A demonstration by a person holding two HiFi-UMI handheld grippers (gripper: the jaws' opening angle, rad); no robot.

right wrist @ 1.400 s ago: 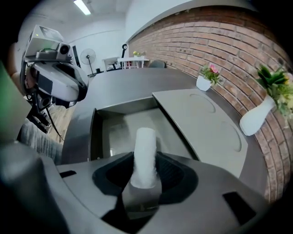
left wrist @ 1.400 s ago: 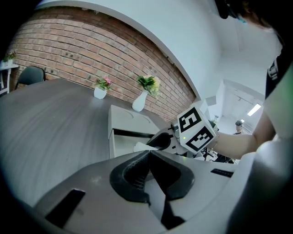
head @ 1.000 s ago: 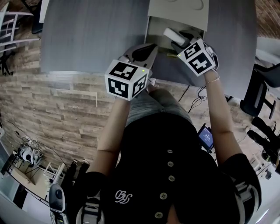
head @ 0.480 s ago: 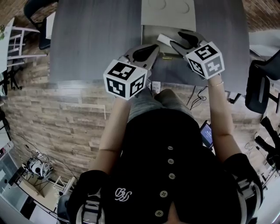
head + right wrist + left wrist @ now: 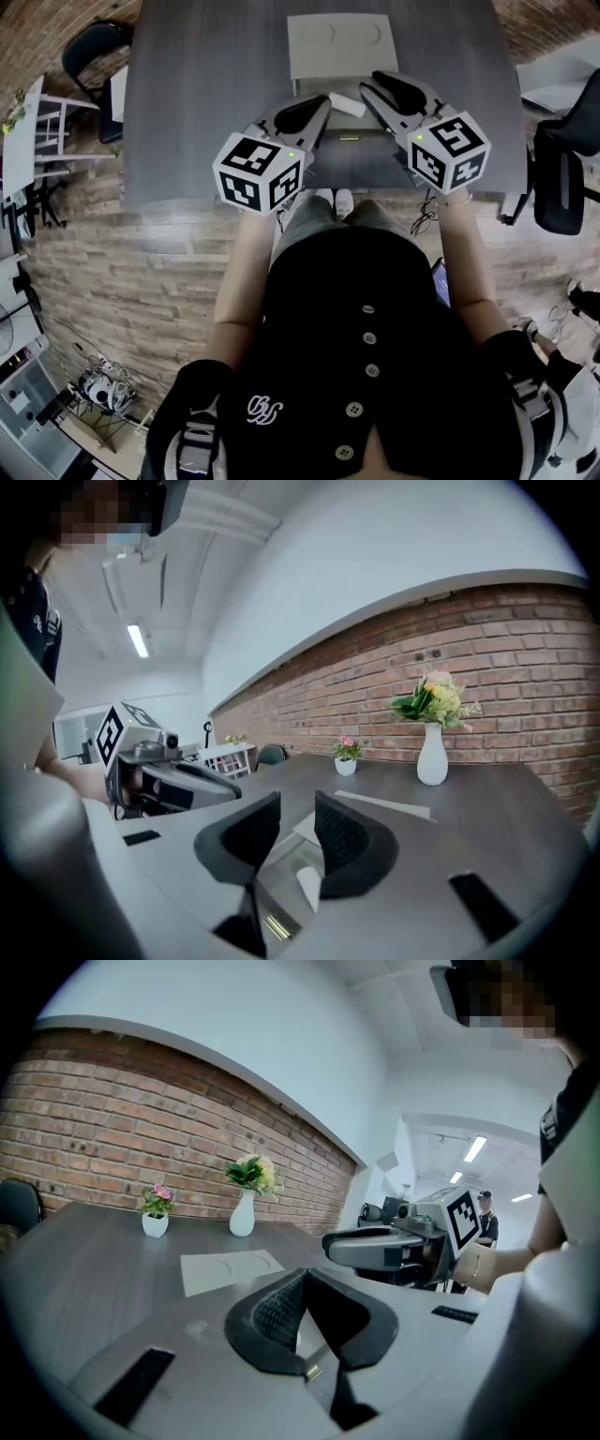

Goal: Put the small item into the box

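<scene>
Right gripper (image 5: 296,813), carrying the small item a second ago, now hangs with jaws apart and empty | small item (image 5: 346,104) lies inside the open box (image 5: 339,125) on the table (image 5: 206,103) | left gripper (image 5: 302,1281) closed on nothing | placement appears done.

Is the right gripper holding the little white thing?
No, the right gripper is open, and the white item lies below in the box.

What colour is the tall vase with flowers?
The tall vase is white; the right gripper view shows it best.
</scene>
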